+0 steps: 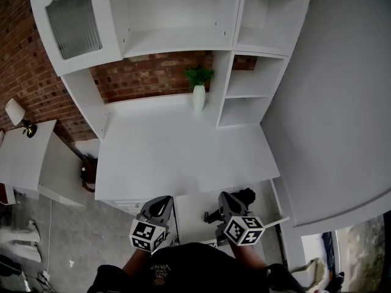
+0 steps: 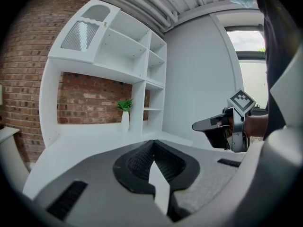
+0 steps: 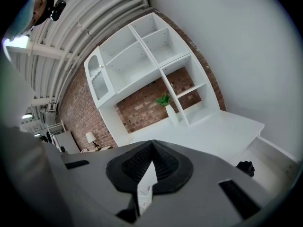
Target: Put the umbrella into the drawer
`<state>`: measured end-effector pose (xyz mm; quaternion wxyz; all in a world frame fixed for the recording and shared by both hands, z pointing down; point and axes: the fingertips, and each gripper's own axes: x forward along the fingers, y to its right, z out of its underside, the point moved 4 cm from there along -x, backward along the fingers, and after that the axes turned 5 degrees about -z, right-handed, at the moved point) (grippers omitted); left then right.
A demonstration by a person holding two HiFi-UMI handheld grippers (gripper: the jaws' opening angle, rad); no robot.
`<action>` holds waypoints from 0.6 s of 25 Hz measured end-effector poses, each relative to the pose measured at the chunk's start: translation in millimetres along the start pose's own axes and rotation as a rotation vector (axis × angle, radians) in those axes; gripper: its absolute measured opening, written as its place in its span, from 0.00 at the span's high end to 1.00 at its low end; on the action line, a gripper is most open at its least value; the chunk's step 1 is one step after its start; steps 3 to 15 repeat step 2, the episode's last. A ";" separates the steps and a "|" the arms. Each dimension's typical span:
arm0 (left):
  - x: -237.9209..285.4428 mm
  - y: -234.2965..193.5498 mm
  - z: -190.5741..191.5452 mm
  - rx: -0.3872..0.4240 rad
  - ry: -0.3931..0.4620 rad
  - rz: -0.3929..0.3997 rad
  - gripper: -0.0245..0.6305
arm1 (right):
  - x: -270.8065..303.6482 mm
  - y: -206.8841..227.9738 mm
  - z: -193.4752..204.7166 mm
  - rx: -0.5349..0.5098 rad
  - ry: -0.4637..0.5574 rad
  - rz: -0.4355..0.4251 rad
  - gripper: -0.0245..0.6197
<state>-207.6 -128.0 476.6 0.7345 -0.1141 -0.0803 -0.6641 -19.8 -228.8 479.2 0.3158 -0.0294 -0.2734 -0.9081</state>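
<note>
So, a white desk [image 1: 183,157] is set against a brick wall [image 1: 153,75], and a white shelf unit [image 1: 177,17] is built on top of it. On the desktop a white vase [image 1: 198,97] with a green plant [image 1: 199,75] is stood upright at the very back, just beside the shelf unit's upright divider. Under the desk's front edge a drawer [image 1: 195,209] is pulled open, and a black umbrella [image 1: 245,195] is laid inside, toward the right side. Off to the left a small white side table [image 1: 24,154] is seen with a lamp [image 1: 15,110] at its far edge, all of it stood on a grey floor [image 1: 91,237].
</note>
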 end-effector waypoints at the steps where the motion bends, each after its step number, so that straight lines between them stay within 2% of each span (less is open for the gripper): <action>1: 0.3 0.1 0.0 0.001 0.006 -0.003 0.95 | 0.3 0.1 0.2 -0.002 -0.003 -0.003 0.96; 15: 0.6 0.2 0.1 0.002 0.011 -0.005 0.95 | 0.6 0.2 0.3 -0.003 -0.006 -0.005 0.96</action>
